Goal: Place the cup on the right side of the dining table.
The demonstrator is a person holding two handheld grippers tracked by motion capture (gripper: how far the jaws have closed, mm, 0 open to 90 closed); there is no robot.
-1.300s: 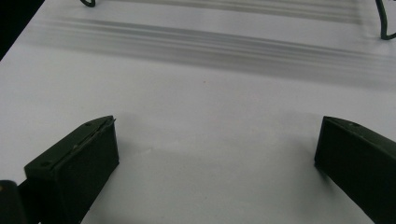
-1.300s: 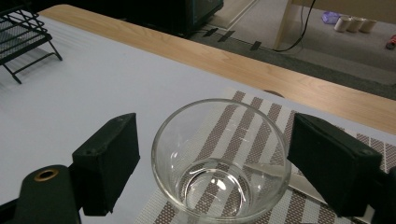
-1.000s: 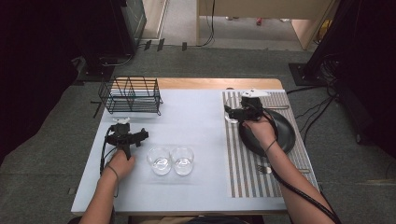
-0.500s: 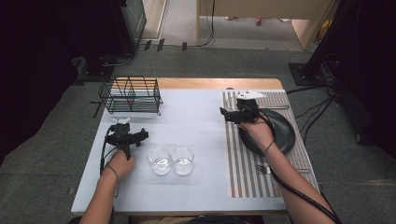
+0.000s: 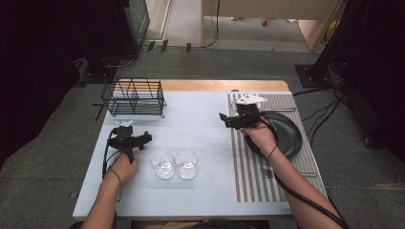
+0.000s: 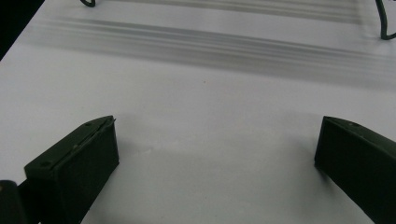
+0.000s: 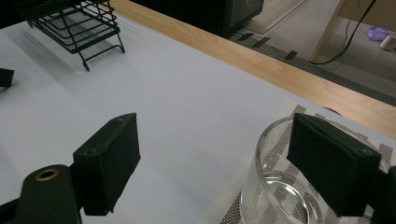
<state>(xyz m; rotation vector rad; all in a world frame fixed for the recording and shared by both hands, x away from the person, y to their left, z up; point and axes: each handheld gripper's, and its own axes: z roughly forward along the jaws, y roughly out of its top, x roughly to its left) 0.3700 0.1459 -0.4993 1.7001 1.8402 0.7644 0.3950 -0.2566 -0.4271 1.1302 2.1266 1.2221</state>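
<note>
1. Step, as I read it: right hand-held gripper [image 7: 215, 123] is lining up on the glass [image 7: 280, 196], jaws spread, one jaw over its rim, nothing pinched.
2. Glass is standing at the striped mat's [image 5: 248, 176] left edge.
3. Next move is calling for centring, then closing gently.
4. Left hand-held gripper [image 6: 217, 126] is idling spread, well left of the mat.
5. Bare table [image 5: 200, 119] left of the mat is giving room; dark plate [image 5: 286, 136] is crowding the mat's right part.
</note>
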